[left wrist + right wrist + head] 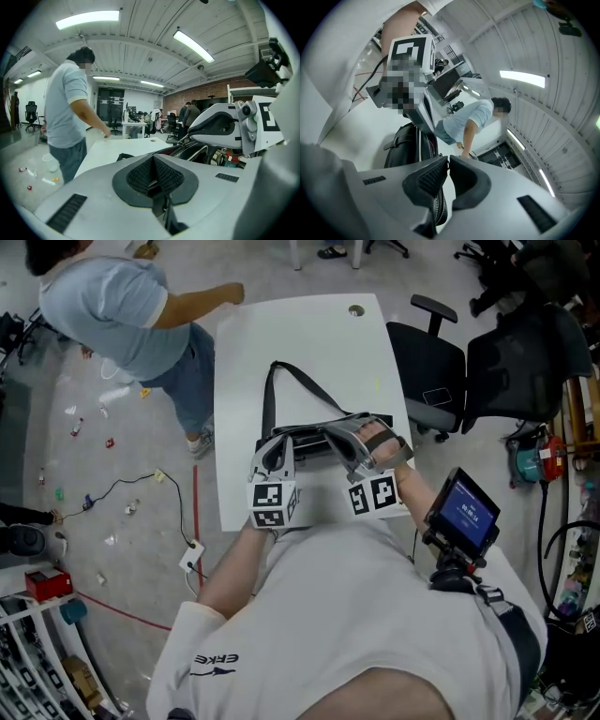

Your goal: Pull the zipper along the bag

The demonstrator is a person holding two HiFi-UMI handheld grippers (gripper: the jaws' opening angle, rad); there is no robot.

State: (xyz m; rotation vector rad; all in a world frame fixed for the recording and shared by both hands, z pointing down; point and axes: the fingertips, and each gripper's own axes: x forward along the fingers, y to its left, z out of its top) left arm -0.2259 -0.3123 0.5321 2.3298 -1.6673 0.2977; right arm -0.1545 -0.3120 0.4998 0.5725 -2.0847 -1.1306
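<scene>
White table point(309, 343) mid-frame, black bag point(314, 448) laid on it. Left gripper point(279, 442) is clamped on the bag's left end, right gripper point(339, 442) closed on what seems the zipper pull point(448, 161). Pull could be lost if yanked sideways.

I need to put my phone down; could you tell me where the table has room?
Free: the far end of the table by the grommet hole, and the strip left of the strap. Crowded: the near edge, where the left tool and right tool clamp the bag.

Bag point(401, 146) black, glossy, probably leather; table point(309, 343) smooth matt white.
</scene>
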